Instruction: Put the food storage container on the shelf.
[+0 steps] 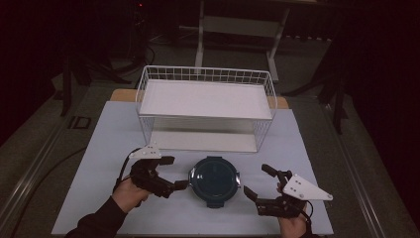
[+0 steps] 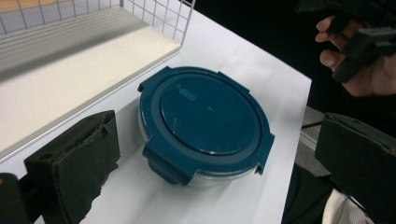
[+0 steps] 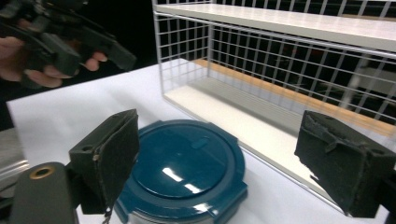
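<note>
A round container with a dark teal clip-on lid (image 1: 214, 181) stands on the white table, in front of the wire rack. My left gripper (image 1: 174, 172) hovers just left of it, jaws wide apart with nothing between them. My right gripper (image 1: 260, 181) waits just right of it, also open and holding nothing. In the left gripper view the container (image 2: 205, 116) lies beyond my spread pads (image 2: 84, 158), a little apart from them. The right gripper view has the lid (image 3: 182, 163) between and beyond its own spread pads (image 3: 112, 149), untouched.
A white wire rack (image 1: 205, 99) with an upper and a lower shelf stands behind the container, both shelves bare. The white tabletop (image 1: 99, 198) has free room at the left and front. The table's right edge (image 2: 303, 107) is close behind the container.
</note>
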Demonstrator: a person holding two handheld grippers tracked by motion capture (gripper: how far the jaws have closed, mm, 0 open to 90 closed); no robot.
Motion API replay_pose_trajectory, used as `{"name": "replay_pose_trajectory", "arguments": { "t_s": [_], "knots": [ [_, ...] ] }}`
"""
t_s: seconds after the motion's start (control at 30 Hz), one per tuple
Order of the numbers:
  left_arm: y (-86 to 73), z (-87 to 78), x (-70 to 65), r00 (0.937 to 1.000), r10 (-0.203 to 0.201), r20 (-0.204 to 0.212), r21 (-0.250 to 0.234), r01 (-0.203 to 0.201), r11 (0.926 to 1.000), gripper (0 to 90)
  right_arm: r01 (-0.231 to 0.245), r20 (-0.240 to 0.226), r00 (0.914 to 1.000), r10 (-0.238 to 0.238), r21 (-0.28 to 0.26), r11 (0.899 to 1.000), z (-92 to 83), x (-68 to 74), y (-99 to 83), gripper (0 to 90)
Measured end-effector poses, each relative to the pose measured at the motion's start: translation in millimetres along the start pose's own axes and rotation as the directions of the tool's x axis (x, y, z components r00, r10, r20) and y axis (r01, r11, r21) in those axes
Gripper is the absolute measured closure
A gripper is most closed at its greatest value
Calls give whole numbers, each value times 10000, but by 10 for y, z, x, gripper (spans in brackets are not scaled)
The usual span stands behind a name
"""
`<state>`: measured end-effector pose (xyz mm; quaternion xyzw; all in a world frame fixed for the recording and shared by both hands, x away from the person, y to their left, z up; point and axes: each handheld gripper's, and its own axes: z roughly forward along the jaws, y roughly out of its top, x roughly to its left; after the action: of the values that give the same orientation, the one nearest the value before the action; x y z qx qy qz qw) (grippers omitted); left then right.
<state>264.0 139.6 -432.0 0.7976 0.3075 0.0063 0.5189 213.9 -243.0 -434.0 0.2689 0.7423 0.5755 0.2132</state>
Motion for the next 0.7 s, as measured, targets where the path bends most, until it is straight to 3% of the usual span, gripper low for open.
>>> {"name": "replay_pose_trajectory", "arguments": {
  "t_s": [0.1,0.23,0.33,0.43,0.53,0.57,0.63,0.7],
  "knots": [
    [-4,29,19,10000,12,89,118,-13,9999,21,-358,-451,9983,366,186,9992,22,-34,18,139],
    [-6,113,87,9980,-600,-216,423,609,9972,15,-476,-658,9966,487,193,9987,41,-54,24,141],
    [-2,179,143,9943,-996,-380,428,1012,9939,15,-180,-282,9994,185,183,9997,57,-38,39,140],
    [-22,280,203,9884,-1411,-556,556,1441,9880,15,-223,-11,9997,224,412,9989,86,-28,55,126],
    [-64,387,266,9780,-1973,-675,916,2030,9749,17,-107,97,9999,103,333,9994,98,-14,59,102],
    [-86,428,291,9721,-2235,-712,1089,2303,9670,20,-6,90,10000,3,336,9994,100,-5,59,102],
    [-123,486,341,9565,-2887,-426,1342,2919,9470,24,53,267,9996,-62,352,9994,112,10,57,102],
    [-153,515,373,9408,-3337,-589,1436,3388,9298,26,43,288,9996,-53,374,9993,119,16,49,102]
  ]
}}
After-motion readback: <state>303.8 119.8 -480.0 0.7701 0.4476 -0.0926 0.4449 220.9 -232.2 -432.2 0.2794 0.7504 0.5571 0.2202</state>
